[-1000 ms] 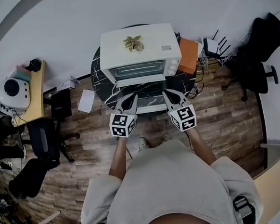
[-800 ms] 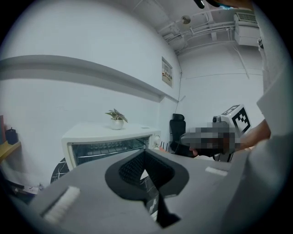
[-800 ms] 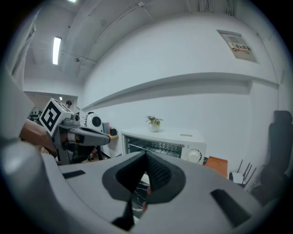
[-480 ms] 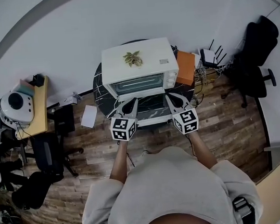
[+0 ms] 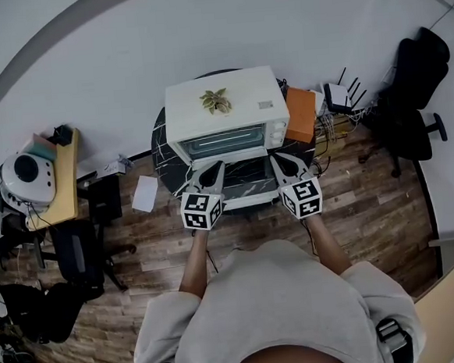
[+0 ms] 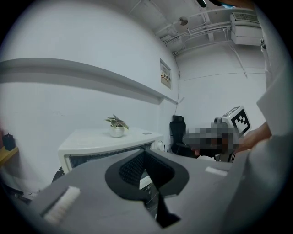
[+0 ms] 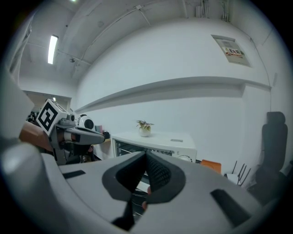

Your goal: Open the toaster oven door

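left gripper [image 5: 214, 168]: clenched, pads pressed together, nothing between them. It hangs over the near left corner of the table, marker cube toward the person.
right gripper [image 5: 277, 159]: also clenched and empty, level with the left one and well apart from it.
gap between grippers: the door [image 5: 247, 187] lies here. It looks folded down flat toward the person, its pale front edge nearest them. Neither gripper is touching it, as far as the head view shows.
toaster oven [image 5: 245, 109]: white, sits at the back of the table with its front toward the person. The cavity is dark with wire racks visible. Knobs [image 5: 279, 133] are on the right of the front.
on top of oven: small potted plant [image 5: 215, 100], upright, left of centre.
table [image 5: 161, 143]: round, black with pale marbling. The oven covers most of it.
right of oven: orange box [image 5: 301, 114] just beside the casing, then a router [image 5: 337, 94] with black antennas and a tangle of cables.
floor [image 5: 369, 197]: wood-look planks, with a white sheet of paper [image 5: 144, 193] lying left of the table.
wall [image 5: 122, 44]: plain white, with a grey band [image 5: 16, 91] running across it.
room left: wooden desk [image 5: 59, 182] carrying a white round device [image 5: 24, 171].
room right: black office chair [image 5: 418, 68] by the wall.
person [image 5: 276, 306]: light grey top, forearms bare.
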{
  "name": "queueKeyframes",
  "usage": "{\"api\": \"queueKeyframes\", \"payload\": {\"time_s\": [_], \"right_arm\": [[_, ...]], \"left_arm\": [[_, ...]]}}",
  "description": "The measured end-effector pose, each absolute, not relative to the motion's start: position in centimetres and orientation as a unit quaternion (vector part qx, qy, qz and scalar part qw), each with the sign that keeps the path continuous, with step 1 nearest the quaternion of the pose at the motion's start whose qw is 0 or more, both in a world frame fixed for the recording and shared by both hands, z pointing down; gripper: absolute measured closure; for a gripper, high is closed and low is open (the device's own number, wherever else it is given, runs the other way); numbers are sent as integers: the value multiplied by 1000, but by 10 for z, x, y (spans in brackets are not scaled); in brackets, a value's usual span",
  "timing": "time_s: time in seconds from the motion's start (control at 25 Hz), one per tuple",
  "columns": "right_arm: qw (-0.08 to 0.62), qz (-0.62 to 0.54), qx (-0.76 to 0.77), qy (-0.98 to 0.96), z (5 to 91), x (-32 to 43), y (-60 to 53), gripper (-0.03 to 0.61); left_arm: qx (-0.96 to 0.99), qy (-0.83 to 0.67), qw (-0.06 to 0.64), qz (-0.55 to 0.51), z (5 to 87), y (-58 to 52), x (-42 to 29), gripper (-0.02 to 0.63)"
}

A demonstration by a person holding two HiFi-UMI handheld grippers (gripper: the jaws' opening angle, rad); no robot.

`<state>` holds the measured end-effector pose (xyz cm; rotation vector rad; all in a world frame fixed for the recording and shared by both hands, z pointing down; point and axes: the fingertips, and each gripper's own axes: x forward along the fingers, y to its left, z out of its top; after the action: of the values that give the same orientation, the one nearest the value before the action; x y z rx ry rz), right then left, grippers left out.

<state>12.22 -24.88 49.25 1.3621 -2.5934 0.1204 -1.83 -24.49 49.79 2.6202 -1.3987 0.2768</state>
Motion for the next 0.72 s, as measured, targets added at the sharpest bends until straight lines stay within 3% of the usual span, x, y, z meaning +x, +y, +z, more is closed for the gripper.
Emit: {"api": "queueKeyframes", "payload": {"time_s": [0.72], "right_arm": [[116,46,460,-879,502,125,-245,566]], "left_arm": [[877,-462,88,97,506,-240,-9,603]]}}
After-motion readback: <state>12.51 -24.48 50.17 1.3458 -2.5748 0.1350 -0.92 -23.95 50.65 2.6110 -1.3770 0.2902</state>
